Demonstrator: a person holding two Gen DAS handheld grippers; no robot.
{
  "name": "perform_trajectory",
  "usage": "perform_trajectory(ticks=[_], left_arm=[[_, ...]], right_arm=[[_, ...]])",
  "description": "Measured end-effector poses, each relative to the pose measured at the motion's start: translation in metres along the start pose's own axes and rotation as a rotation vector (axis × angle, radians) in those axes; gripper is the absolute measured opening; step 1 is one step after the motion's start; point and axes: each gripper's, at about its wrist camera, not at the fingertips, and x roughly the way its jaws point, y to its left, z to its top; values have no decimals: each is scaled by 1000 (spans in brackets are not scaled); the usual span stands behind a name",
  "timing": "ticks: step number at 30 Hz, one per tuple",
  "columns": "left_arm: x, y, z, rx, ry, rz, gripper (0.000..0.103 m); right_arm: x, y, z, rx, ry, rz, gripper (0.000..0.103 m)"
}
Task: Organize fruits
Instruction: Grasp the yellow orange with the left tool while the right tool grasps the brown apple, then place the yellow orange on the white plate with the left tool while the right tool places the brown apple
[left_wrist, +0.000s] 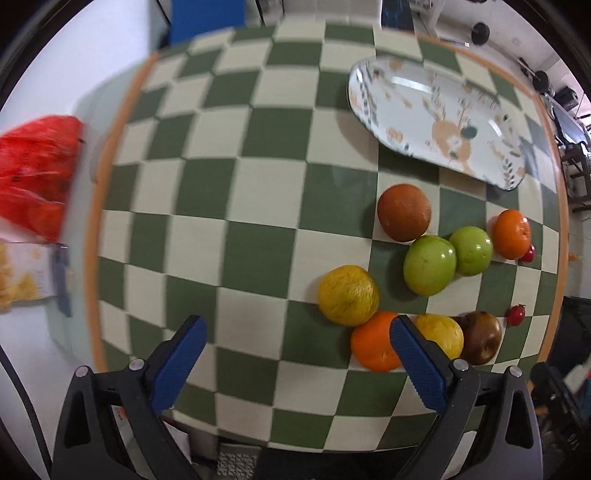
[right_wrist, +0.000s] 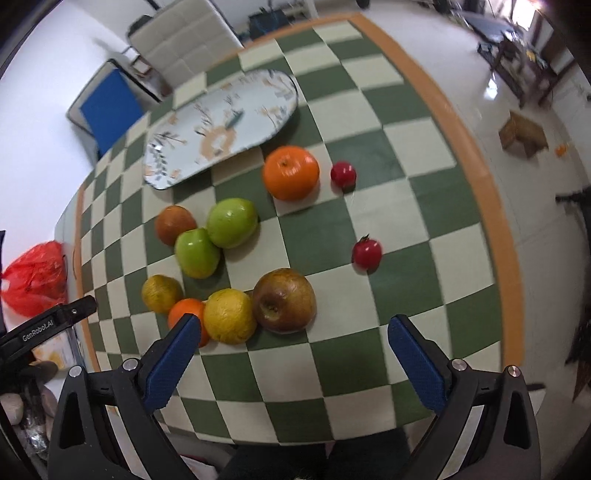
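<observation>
- While both grippers hang over the near edge of the checkered tabletop (right_wrist: 388, 122), each has its jaws spread wide with nothing between them: the left gripper (left_wrist: 297, 369) over bare squares, the right gripper (right_wrist: 291, 363) just short of the fruit.
- Nearest the right gripper lies a touching row: a brown apple (right_wrist: 284, 300) with dull, blotched skin, a yellow citrus (right_wrist: 229, 315), an orange (right_wrist: 184, 312) partly hidden behind a jaw, and a second yellow citrus (right_wrist: 161, 293).
- Risk, as I judge it: closing on one fruit in that packed row would likely shove its neighbours, and round fruit rolls; the tabletop's edge is close.
- Farther on, two glossy green apples (right_wrist: 216, 236) touch, with a brownish-orange fruit (right_wrist: 174, 224) against them.
- Two small red fruits (right_wrist: 366, 253) lie apart to the right; being tiny, they could slip from wide jaws.
- Beyond sits a bright orange (right_wrist: 291, 177), then the empty patterned plate (right_wrist: 221, 125), seemingly the goal; a dropped fruit could roll off its shallow rim.
- A red bag (right_wrist: 35, 282) lies off the tabletop's left side.
</observation>
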Motion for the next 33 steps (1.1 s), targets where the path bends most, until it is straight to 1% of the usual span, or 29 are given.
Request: perform_trajectory(ticks=[1,2,3,4,6,8,11,12,13,15,16,17,18,20,22,23,26,27,30,33], left_arm=[[12,-3,6,7,28,-17,95],[24,-6,11,16,53,-38,93],[38,-11,17,35,82,-44,93],[45,-14,19,51,95,-40,92],[61,-25,24,105,113,-31,93],[70,-33,25,149,126,-37,92],[80,-47,24,230,131,-31,92],[82,-51,23,252,134,-34,83],[84,-54,21,269,140,-40,79],[89,-59,19,290,164,-76,62],[89,-61,18,295,168,-85,60],[87,-63,17,304,156,-82,57],[84,-66,16,320,144,-79,56],[80,-69,15,332,135,-76,56],[75,-71,14,337,127,-81,56],[72,-72,15,339,123,-83,56],[62,-71,14,338,106,-75,55],[59,-55,16,330,102,-86,55],[44,-49,12,302,84,-104,55],[8,-36,15,269,53,-144,55]], right_arm=[[20,0,4,29,36,-4,103],[25,-2,4,42,58,-6,102],[39,-3,5,61,84,-9,101],[49,-3,6,76,107,-11,100],[66,-4,7,99,139,-24,100],[83,-6,8,121,157,-41,100],[100,-10,6,163,184,-25,99],[103,-11,6,175,191,-16,96],[108,-11,6,189,201,-1,94],[117,-10,7,208,218,10,92],[122,-9,7,216,225,13,88],[125,-8,8,220,228,14,86],[130,-7,8,226,235,16,83],[137,-5,7,238,249,13,78],[145,-3,6,254,261,26,70],[146,-2,4,260,259,31,69],[147,5,3,247,248,7,69],[147,7,2,244,245,3,69],[145,12,0,233,238,5,69],[133,15,3,217,222,25,69]])
